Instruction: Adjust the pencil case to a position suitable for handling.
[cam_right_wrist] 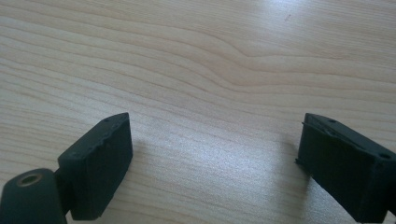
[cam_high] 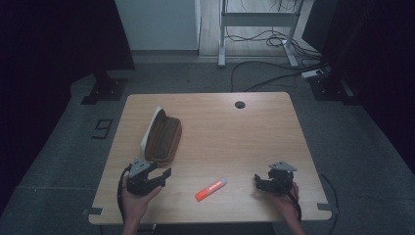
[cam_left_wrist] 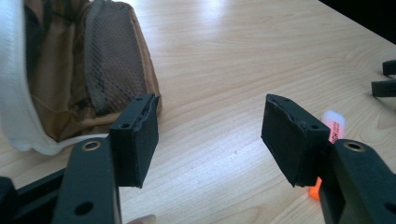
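Pencil case [cam_high: 163, 137] brown, unzipped, mesh pocket showing, white edge.

- Lab or test room is indicated, not a home.
- Light wooden table [cam_high: 254, 122] with cable grommet hole [cam_high: 239, 104] is set alone on grey carpet [cam_high: 58, 161].
- Loose cables [cam_high: 264, 73] and a power strip [cam_high: 313, 74] are seen on the floor.
- Metal desk frame [cam_high: 257, 22] is placed behind.
- Black curtains [cam_high: 54, 44] are hung at both sides.
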